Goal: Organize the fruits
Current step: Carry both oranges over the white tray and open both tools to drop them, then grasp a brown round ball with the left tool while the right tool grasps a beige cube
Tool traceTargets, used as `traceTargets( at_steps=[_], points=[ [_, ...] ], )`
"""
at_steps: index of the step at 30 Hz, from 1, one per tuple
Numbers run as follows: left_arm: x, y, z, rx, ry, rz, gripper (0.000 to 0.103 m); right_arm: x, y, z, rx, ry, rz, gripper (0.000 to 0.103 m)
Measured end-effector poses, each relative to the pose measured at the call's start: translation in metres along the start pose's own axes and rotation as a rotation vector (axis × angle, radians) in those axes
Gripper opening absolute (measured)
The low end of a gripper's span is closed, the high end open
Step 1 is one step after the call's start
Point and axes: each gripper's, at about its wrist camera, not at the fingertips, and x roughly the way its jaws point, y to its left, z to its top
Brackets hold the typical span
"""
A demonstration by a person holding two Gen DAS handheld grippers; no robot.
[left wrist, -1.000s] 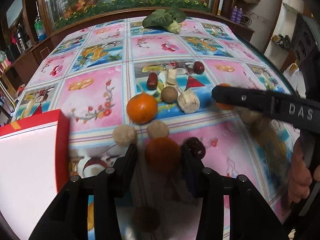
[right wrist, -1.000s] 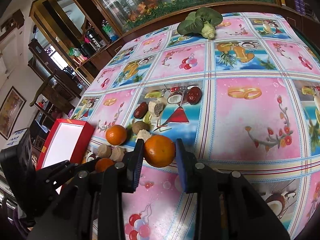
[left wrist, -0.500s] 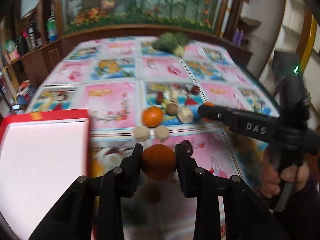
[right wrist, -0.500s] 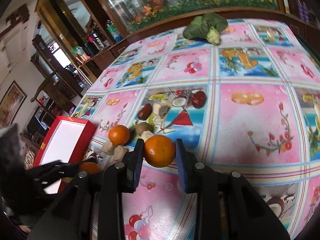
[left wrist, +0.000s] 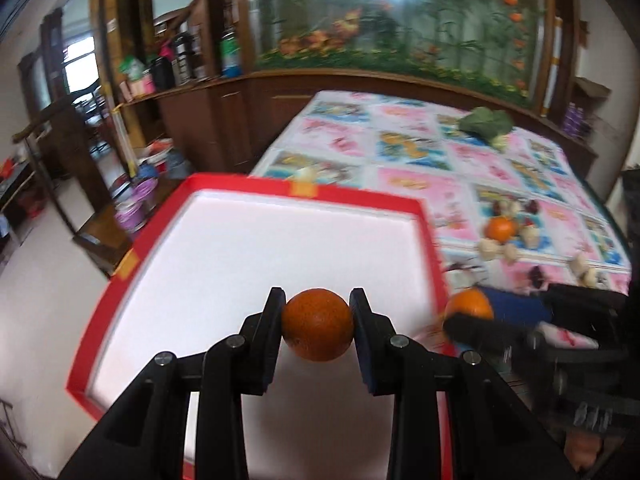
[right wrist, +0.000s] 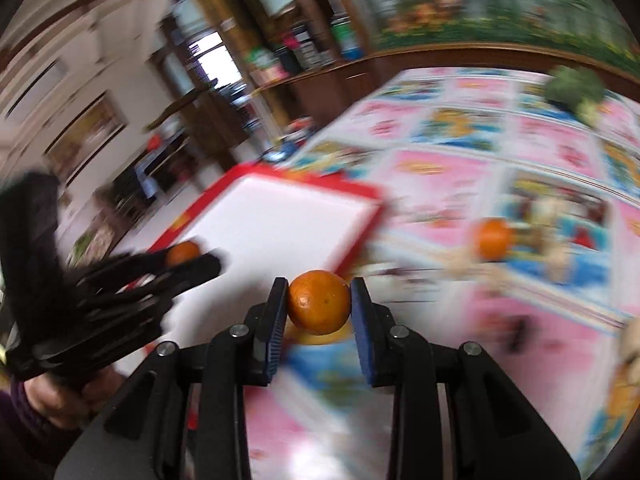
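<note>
A dark, dull orange is clamped in the left gripper; a brighter, glossy orange is pinched in the right gripper.

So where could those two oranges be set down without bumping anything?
The red-rimmed box has a bare white floor from wall to wall, right below the left gripper and its orange. The far tablecloth short of the leafy vegetable is bare. The fruit cluster is crowded.

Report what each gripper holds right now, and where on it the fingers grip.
Left gripper holds a dark orange, fingers pressing its left and right sides. Right gripper holds a brighter orange the same way.
</note>
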Motion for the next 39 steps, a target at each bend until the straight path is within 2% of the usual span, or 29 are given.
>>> traceTargets(
  at_steps=[5, 10, 15, 16, 19, 22, 24, 26, 29, 33, 39],
  points=[
    [0.012, 0.022, -0.010, -0.026, 0.029, 0.050, 0.033, 0.039, 0.044, -0.006, -0.091, 0.071, 0.007, 0.034],
    [0.020, 0.033, -0.017, -0.036, 0.054, 0.062, 0.033, 0.064, 0.050, -0.009, -0.102, 0.127, -0.019, 0.034],
    [0.026, 0.037, -0.021, -0.043, 0.069, 0.087, 0.035, 0.069, 0.056, -0.015, -0.120, 0.143, -0.038, 0.034],
    [0.027, 0.036, -0.021, -0.038, 0.074, 0.091, 0.037, 0.070, 0.058, -0.014, -0.125, 0.144, -0.040, 0.034],
    [0.026, 0.035, -0.020, -0.042, 0.086, 0.120, 0.061, 0.072, 0.060, -0.015, -0.144, 0.152, -0.048, 0.035],
    [0.012, 0.032, -0.017, -0.035, 0.036, 0.140, 0.063, 0.067, 0.061, -0.014, -0.145, 0.155, -0.037, 0.045],
    [0.000, 0.023, -0.013, -0.021, 0.001, 0.121, 0.066, 0.055, 0.056, -0.012, -0.123, 0.122, -0.014, 0.056],
    [-0.008, 0.010, -0.008, 0.003, -0.027, 0.097, 0.069, 0.032, 0.045, -0.010, -0.093, 0.050, 0.001, 0.060],
    [-0.018, -0.018, -0.005, 0.058, -0.051, 0.044, 0.074, -0.003, 0.020, -0.011, -0.050, -0.031, -0.022, 0.060],
    [-0.022, -0.062, -0.003, 0.137, -0.045, -0.060, 0.074, -0.048, -0.023, -0.023, 0.017, -0.087, -0.121, 0.061],
    [-0.017, -0.130, -0.003, 0.260, 0.010, -0.202, 0.074, -0.107, -0.091, -0.053, 0.137, -0.093, -0.289, 0.061]
  ],
)
